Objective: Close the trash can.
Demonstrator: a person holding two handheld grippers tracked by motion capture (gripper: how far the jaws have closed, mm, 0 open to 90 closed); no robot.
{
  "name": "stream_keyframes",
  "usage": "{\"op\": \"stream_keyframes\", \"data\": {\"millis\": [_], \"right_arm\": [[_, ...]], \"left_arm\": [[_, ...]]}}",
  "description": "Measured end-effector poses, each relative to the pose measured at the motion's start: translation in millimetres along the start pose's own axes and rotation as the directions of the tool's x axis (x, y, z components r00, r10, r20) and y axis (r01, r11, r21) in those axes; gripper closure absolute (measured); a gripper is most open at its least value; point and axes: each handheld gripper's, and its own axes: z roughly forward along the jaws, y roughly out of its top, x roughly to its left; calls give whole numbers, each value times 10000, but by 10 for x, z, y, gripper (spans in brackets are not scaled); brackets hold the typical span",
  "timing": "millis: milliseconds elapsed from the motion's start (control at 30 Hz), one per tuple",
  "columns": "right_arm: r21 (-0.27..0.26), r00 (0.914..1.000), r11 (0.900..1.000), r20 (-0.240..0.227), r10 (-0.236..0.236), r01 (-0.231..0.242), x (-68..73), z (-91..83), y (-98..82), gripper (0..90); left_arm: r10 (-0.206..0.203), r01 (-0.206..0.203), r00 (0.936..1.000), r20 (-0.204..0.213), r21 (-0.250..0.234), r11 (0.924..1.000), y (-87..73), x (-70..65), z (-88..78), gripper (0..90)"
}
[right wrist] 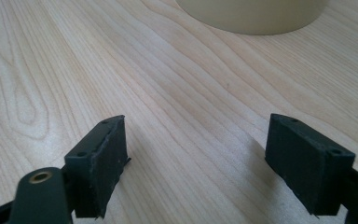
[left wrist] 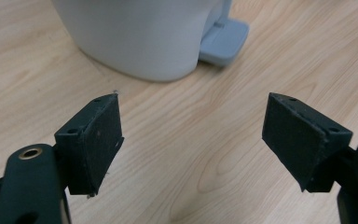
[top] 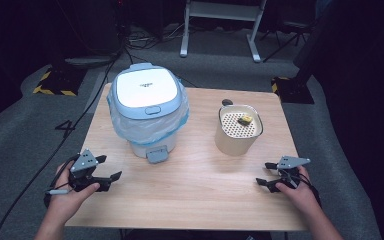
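1. Near the table's (top: pixel 190 200) front edge, the left tool (top: pixel 109 167) and right tool (top: pixel 263 173) are held low with jaws spread, nothing between them; bare wood lies between them.
2. Beyond the left tool, the pedal bin (top: pixel 147 111) is seen; its pedal (left wrist: pixel 223 41) is shown close in the left gripper view.
3. Beyond the right tool, the beige canister (top: pixel 237 130) stands, a yellow piece (top: pixel 245 119) on its perforated top.

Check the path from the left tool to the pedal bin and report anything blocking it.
Nothing visible blocks it. Bare wooden table lies between the open left tool and the pedal bin; its foot pedal faces the person.
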Motion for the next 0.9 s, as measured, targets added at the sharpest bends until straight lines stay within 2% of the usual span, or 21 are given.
{"op": "stream_keyframes", "data": {"millis": [67,133,200,267,300,433,500,600,667,733,867,900], "right_arm": [[7,10000,10000,-6,-2,2,-1,-1,0,208],[-4,10000,10000,0,-3,3,0,0,0,208],[4,10000,10000,-7,-3,3,-1,-1,0,208],[-4,10000,10000,-14,5,-5,-2,-1,0,209],[-3,10000,10000,-11,7,-7,-1,-1,0,209],[0,10000,10000,12,-14,14,1,1,0,208],[0,10000,10000,13,-14,14,2,1,0,208],[-1,10000,10000,13,-15,15,2,1,0,208],[-1,10000,10000,13,-12,12,2,1,0,208],[0,10000,10000,12,-10,10,2,1,0,208],[0,10000,10000,15,-15,15,2,1,0,208],[-3,10000,10000,13,-14,14,2,1,0,208]], "left_arm": [[162,-156,9997,-179,360,9992,-45,1,51,200],[139,-130,9997,-218,391,9992,-87,-4,92,198],[133,-124,9997,-198,451,9989,-125,-11,132,197],[-5,2,10000,65,481,9988,-152,-12,168,210],[-20,17,10000,54,489,9988,-162,-14,190,214],[364,-324,9988,-324,1147,9929,-205,-45,305,204],[81,-60,9998,-165,1254,9921,-228,-59,362,204],[180,-159,9998,-132,1461,9891,-241,-81,422,203],[96,-93,10000,-12,1661,9861,-253,-85,456,198],[-208,198,9998,47,1627,9865,-273,-78,478,193],[-192,194,9998,-29,1511,9883,-287,-56,487,176],[-262,265,9996,-39,1352,9905,-302,-54,496,164]]}}
